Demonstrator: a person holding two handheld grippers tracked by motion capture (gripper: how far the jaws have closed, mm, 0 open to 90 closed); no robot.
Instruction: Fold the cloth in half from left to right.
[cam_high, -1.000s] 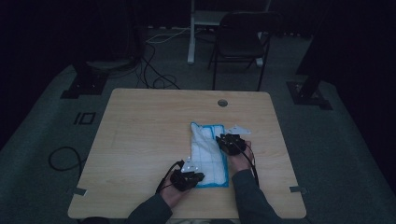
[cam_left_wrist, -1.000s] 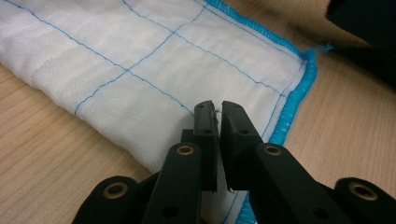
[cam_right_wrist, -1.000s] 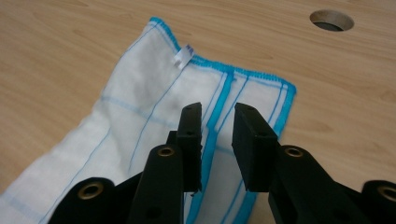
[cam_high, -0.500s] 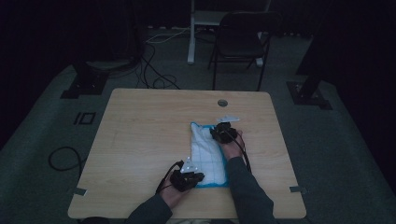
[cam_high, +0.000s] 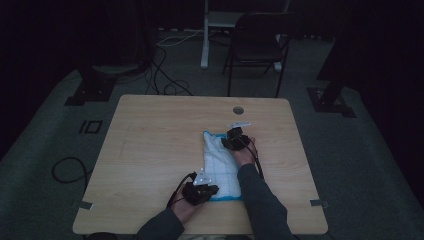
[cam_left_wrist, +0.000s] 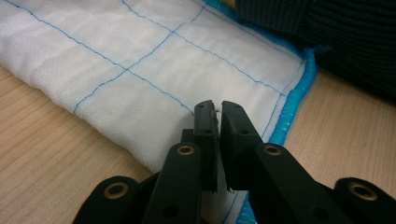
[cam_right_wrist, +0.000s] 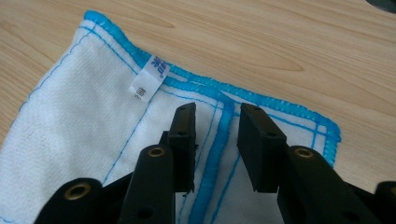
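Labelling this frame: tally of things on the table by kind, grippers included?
White cloth with blue stitched edge: 1
Black two-jaw grippers: 2, left shut on the cloth's near edge, right over the far edge
Total: 3

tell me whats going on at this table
A person is working a folded white cloth with blue edging on a wooden table, a gripper in each hand. The left gripper is shut on the cloth's near edge, pinning that end. The right gripper is at the far end, its fingers apart over the blue hem beside a small white label; they have just been opening and clamp nothing. It looks like a folding job in mid step.
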